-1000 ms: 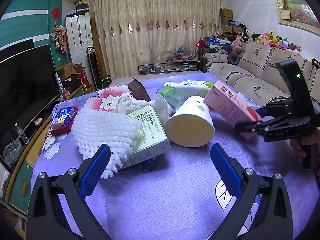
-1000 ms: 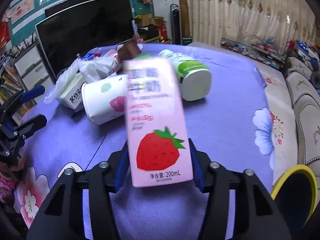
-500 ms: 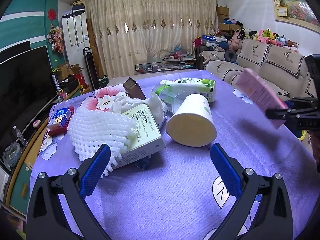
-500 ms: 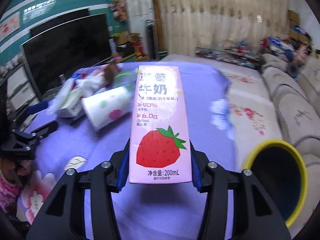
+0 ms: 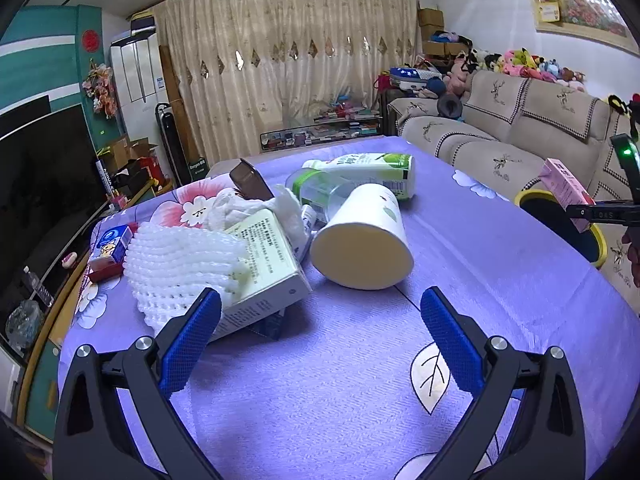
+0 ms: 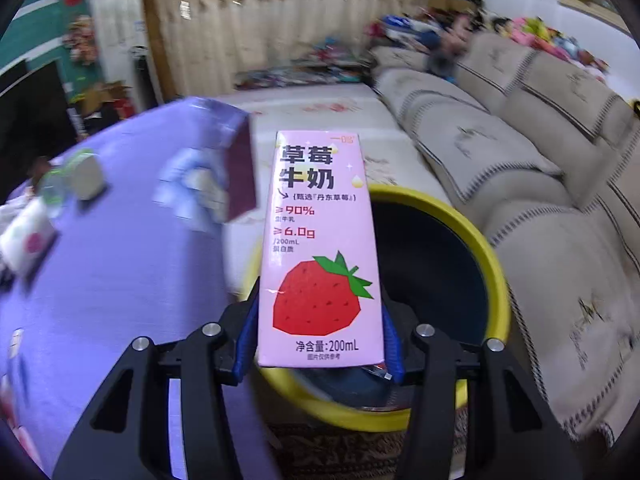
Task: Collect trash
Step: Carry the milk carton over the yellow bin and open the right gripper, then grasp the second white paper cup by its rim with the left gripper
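bright, even indoor light; fisheye-bent edges; right wrist view motion-blurred

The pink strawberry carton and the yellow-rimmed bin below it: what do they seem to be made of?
Strawberry milk carton: probably coated paperboard, with flat printed faces, sharp folded edges and a smooth, slightly glossy surface. Bin: likely moulded plastic, with a smooth, evenly yellow rounded rim and a dark inside; blur leaves this uncertain.

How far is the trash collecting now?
Done: cannot tell; something lies in the bin, unclear what. In hand: right gripper holds the pink carton over it. Left: cup, bottle, box, foam net; left gripper open.
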{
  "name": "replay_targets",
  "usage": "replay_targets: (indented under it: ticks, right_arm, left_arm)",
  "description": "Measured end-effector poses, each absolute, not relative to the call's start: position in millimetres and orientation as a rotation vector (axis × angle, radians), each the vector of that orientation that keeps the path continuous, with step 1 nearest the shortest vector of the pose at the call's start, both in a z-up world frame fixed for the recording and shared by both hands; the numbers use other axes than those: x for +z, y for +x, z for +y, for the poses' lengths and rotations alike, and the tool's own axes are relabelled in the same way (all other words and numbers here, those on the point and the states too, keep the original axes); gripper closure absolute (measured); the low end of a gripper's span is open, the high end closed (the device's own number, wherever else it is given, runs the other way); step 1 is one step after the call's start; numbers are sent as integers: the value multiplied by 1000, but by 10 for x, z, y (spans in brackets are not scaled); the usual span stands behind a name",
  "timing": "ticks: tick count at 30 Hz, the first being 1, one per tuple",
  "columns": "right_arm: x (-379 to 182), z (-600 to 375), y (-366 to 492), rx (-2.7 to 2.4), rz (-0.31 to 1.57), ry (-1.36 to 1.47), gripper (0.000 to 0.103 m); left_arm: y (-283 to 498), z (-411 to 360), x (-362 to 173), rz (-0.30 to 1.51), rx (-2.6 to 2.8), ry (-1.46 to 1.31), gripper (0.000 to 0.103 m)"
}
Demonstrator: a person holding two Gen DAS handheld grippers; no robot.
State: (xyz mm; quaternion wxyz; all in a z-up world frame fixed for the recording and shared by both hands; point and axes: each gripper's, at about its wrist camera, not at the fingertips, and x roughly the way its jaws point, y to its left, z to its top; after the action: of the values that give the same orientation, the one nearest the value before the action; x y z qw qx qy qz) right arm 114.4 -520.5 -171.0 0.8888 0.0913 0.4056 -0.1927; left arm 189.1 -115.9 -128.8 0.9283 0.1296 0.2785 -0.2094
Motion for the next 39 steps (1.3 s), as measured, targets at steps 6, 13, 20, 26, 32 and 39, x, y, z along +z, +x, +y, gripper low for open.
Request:
replay_targets:
  ticks: [6, 13, 20, 26, 32, 39]
  right_arm:
    - [-1938, -5513, 1190, -464, 895, 241, 54]
    - [-2040, -5613, 1218, -481, 897, 283, 44]
    - [-1943, -5583, 1146, -483, 866, 274, 38]
    - [-1894, -5573, 1076, -477, 854, 288, 38]
    - [-1885, -5566, 1016, -468, 847, 300, 38]
    - [-1855, -5519, 1012, -441, 837, 299, 38]
  left_arm:
    - [1871, -1235, -1308, 578, -440, 286, 5]
    - [1902, -1266, -1330, 617, -460, 276, 5]
    - [1877, -1388, -1259, 638, -498, 284, 5]
    - [1942, -1569, -1208, 683, -545, 264, 5]
    - [2050, -1722, -1255, 717, -558, 255, 6]
    - [2294, -1871, -1366, 780, -547, 240, 24]
